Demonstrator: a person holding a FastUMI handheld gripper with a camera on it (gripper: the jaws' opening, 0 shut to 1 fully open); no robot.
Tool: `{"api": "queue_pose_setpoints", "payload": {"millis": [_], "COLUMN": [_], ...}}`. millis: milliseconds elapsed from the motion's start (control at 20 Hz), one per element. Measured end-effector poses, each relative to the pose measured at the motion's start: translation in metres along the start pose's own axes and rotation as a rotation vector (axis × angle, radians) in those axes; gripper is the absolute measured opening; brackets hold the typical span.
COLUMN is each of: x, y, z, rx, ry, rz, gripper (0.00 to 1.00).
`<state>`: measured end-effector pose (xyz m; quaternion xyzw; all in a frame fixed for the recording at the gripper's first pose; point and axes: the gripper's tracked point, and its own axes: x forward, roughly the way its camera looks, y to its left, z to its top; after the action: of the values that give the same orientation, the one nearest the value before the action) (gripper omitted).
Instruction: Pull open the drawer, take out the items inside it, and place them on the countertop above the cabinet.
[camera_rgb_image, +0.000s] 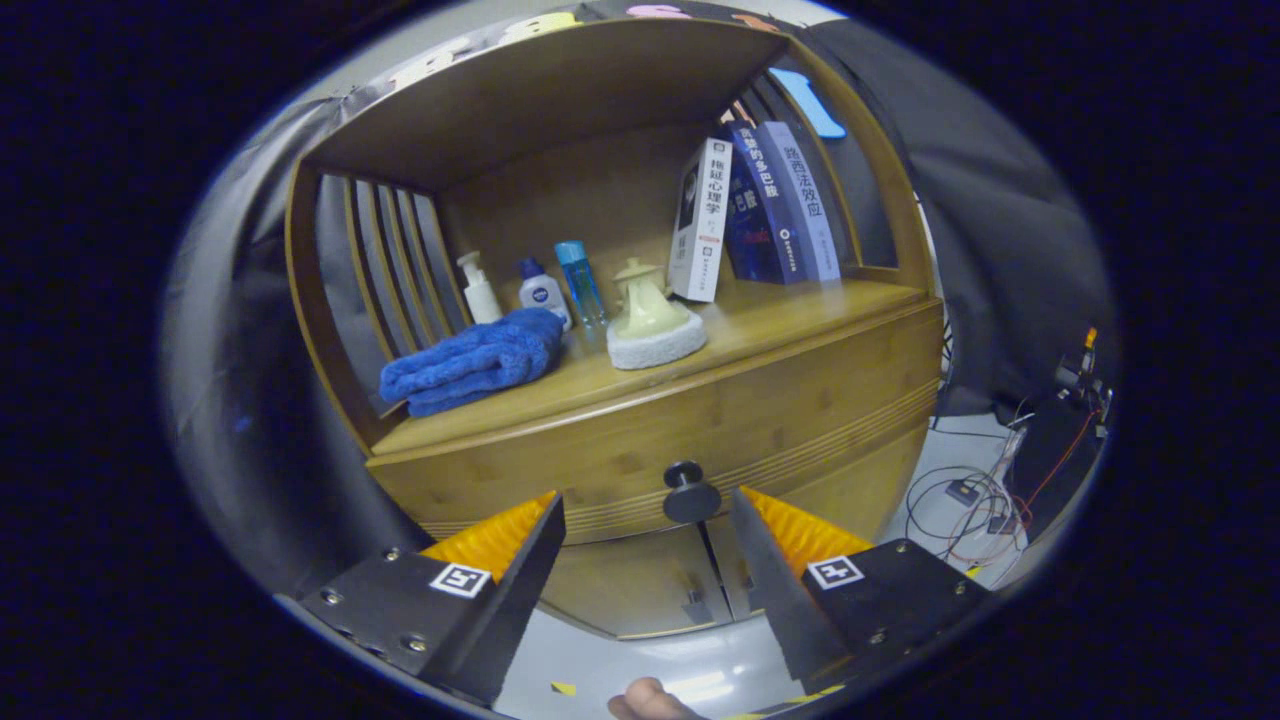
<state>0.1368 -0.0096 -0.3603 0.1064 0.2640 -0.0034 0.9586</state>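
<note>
A black cloth hung behind a small wooden cabinet (650, 440) in the booth, and cables (975, 505) trailed over the pale floor beside it. The drawer (800, 420) sat flush in the cabinet front, its dark round knob (690, 492) just ahead of the gripper (650, 520), whose fingers stood spread wide to either side of the knob and touched nothing. On the countertop (780, 320) above lay a folded blue towel (470, 362), three small bottles (540, 288), a cream pot on a white pad (652, 320) and a few leaning books (750, 210).

With the drawer shut like this, the scene could have fitted a drawer waiting to be pulled or one closed again after emptying; those countertop things did not settle it. If the pull was in hand, I judged it would go best with the fingers centred on the knob's stem, closed firmly, and drawn straight back without twisting.

The drawer's inside was hidden. The two lower doors (640, 590) were partly covered by the fingers, and something pale near the floor between them was too cropped to identify.
</note>
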Motion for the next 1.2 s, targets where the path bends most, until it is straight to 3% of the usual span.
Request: {"api": "queue_pose_setpoints", "payload": {"millis": [800, 950, 1200], "x": [-0.196, -0.228, -0.267], "y": [0.033, 0.045, 0.038], "z": [0.110, 0.132, 0.164], "rx": [-0.231, -0.250, -0.217], "ry": [-0.245, -0.287, -0.352], "rz": [-0.038, -0.014, -0.045], "gripper": [0.99, 0.99, 0.99]}}
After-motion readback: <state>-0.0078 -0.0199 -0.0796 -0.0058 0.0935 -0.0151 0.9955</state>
